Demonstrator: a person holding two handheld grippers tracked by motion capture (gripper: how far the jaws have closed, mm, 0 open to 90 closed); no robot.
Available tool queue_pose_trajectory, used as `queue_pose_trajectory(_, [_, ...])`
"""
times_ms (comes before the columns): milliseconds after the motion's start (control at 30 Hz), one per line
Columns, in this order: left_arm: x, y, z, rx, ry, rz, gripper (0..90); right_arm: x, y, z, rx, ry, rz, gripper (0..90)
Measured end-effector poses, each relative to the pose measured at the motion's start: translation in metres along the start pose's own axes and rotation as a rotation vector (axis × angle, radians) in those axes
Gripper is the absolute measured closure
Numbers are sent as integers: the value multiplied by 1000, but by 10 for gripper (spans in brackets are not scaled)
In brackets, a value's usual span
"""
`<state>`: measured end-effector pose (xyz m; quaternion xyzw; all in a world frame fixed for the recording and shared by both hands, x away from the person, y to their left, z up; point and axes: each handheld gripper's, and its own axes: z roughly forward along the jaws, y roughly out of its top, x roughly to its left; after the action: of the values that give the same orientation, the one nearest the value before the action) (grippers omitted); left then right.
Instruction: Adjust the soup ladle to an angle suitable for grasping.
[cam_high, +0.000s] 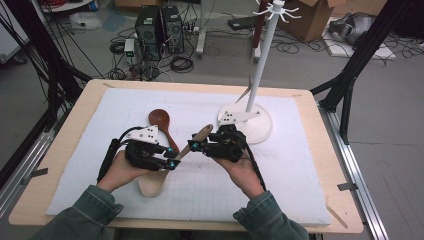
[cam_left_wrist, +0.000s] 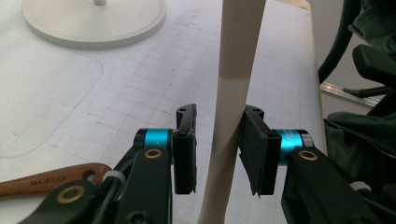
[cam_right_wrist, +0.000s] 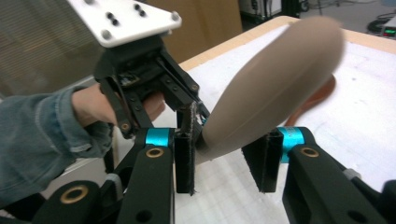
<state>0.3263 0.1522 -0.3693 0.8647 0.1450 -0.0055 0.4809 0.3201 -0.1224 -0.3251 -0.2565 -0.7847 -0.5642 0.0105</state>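
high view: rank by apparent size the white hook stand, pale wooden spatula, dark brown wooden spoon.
1. White hook stand with round base, clearly largest.
2. Pale wooden spatula, longer than the spoon, though the grippers cover its middle.
3. Dark brown wooden spoon, smallest; its handle end is partly hidden, so the gap to the spatula is uncertain.

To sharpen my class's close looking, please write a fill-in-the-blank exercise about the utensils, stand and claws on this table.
The left claw and right claw have the pale spatula between their jaws, not the ___ brown spoon.
That spoon lies on a mat whose colour is ___.
The base of the white hook stand is ___ in shape.
Missing words: dark; white; round.
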Motion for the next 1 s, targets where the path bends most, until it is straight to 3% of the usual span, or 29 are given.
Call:
queue_pose_trajectory(100, [4, -3, 0, 12, -42, -23, 674, 2, 4, 0, -5, 25, -13, 703])
queue_pose_trajectory(167, [5, -5, 1, 35, -48, -24, 681, 4, 7, -1, -1, 31, -24, 711])
queue_pose_trajectory(233, [6, -7, 1, 23, -45, -31, 702, 6, 10, -2, 4, 28, -41, 714])
queue_pose_trajectory(367, [4, -5, 2, 7, -41, -7, 739, 7, 13, -4, -5, 23, -55, 712])
queue_pose_trajectory(500, [0, -2, 5, 6, -71, 2, 764, 7, 14, -4, -27, -3, -64, 662])
queue_pose_trajectory(700, [-3, 5, 9, -17, -57, 9, 778, 9, 11, 4, -12, -26, -60, 630])
queue_pose_trajectory(1000, [-7, 13, 9, -80, 5, -8, 778, 13, 4, 15, 11, -62, -72, 662])
